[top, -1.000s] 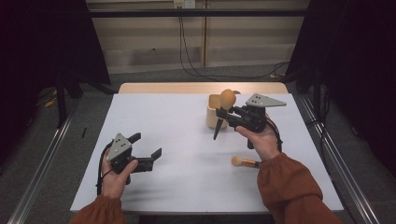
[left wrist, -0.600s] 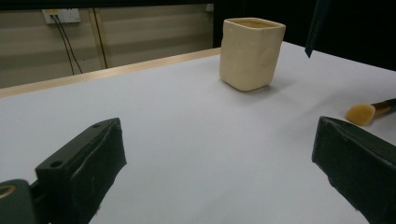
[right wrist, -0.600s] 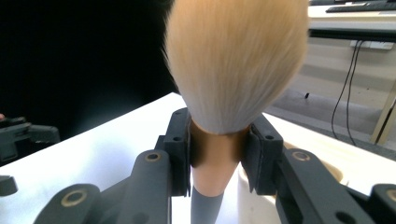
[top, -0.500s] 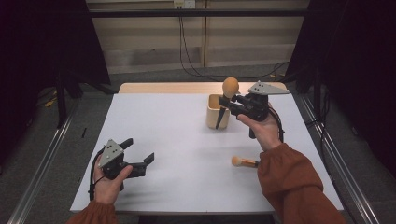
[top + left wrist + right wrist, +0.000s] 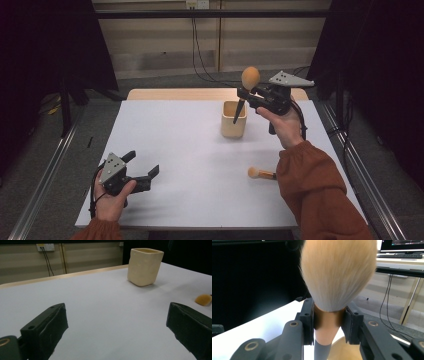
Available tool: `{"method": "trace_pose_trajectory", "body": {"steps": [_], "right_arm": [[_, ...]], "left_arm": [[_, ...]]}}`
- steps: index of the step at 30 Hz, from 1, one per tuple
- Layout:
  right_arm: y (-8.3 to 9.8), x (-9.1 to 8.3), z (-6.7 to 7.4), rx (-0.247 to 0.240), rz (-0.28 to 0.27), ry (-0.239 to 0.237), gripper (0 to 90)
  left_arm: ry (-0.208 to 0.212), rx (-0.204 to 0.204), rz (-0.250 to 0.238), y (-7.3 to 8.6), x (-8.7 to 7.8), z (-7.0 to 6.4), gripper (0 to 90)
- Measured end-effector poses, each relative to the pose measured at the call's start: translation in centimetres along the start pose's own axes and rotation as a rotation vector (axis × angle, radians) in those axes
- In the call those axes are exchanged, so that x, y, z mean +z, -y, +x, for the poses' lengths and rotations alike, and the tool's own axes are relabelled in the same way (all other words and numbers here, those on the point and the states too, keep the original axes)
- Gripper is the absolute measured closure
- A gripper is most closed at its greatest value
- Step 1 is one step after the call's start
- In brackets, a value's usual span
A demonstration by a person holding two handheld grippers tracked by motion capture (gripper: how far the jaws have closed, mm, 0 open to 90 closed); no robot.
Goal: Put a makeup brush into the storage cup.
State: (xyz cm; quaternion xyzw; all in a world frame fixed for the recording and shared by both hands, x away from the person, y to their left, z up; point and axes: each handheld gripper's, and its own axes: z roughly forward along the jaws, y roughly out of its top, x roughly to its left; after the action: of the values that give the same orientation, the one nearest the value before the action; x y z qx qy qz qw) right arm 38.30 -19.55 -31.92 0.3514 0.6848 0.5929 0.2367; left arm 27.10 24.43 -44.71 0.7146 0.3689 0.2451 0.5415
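**A:** What have you got between your jaws right now?

**B:** A makeup brush [image 5: 329, 312]. My right gripper [image 5: 243, 96] is pinching it on the coppery band just under the bristles, one pad on each side. The fluffy head stands above my jaws and the dark grey handle hangs below them, with its tip over the mouth of the cream cup [image 5: 234, 120].

**A:** How do you expect it to handle?

**B:** Light, I'd judge, and top-heavy only in looks. The bristles are soft and would splay or crush if I gripped there, so the band is the place to hold: it's stiff and wide enough for the pads. The handle below looks smooth and tapering, so I'd expect it to slip if I took it lower down.

**A:** And your other side?

**B:** My left gripper [image 5: 141, 166] holds nothing. Its jaws are spread wide and sit low over bare white table [image 5: 190, 170]. Beyond my right-hand jaw tip there, in the left gripper view, I can see the tan head of a second brush [image 5: 203, 299] lying flat. Farther out, ahead of the gap and toward that same jaw, stands the cup.

**A:** Any risk with the cup?

**B:** It looks small and light, so a handle catching the rim could tip it. I'd go down straight.
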Motion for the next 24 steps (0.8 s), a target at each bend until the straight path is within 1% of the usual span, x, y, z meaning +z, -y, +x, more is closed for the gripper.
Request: {"method": "trace_pose_trajectory", "body": {"steps": [4,5,6,8,9,14,17,18,19,20,24], "right_arm": [[-0.6,0.3,-0.6,0.005,-0.011,0.010,66.4],[-0.7,0.5,-0.7,0.006,-0.011,0.009,66.4],[-0.8,0.7,-0.9,0.002,-0.008,0.018,66.4],[-1.0,0.9,-1.1,0.009,-0.016,0.020,66.4],[-1.2,1.0,-1.2,0.010,-0.023,0.024,66.4],[-2.5,1.8,-1.6,0.000,-0.031,0.038,66.4],[-3.0,2.4,-1.8,-0.011,-0.031,0.047,66.4],[-3.1,2.6,-1.8,-0.006,-0.030,0.045,66.3],[-3.1,2.8,-1.8,-0.015,-0.022,0.053,66.3],[-3.1,3.0,-1.8,-0.024,-0.016,0.064,66.3],[-2.4,3.7,-2.0,-0.023,0.006,0.075,66.3]], "left_arm": [[-0.004,-0.017,0.002,0.1,0.1,-0.1,3.6],[0.005,-0.017,0.001,0.1,0.1,-0.1,3.6],[0.013,-0.023,-0.001,0.0,0.1,-0.3,3.6],[0.015,-0.005,-0.004,-0.1,0.0,-0.5,3.6],[0.018,-0.003,-0.005,-0.1,0.0,-0.5,3.6],[0.011,-0.003,0.002,0.0,0.0,-0.3,3.6],[0.003,-0.010,0.002,0.0,0.1,-0.2,3.6],[-0.002,-0.004,0.006,0.1,0.1,-0.2,3.6],[-0.003,-0.002,0.012,0.1,0.1,-0.2,3.6],[-0.001,-0.003,0.012,0.1,0.1,-0.2,3.6],[0.001,-0.005,0.005,0.1,0.0,-0.1,3.6]]}}
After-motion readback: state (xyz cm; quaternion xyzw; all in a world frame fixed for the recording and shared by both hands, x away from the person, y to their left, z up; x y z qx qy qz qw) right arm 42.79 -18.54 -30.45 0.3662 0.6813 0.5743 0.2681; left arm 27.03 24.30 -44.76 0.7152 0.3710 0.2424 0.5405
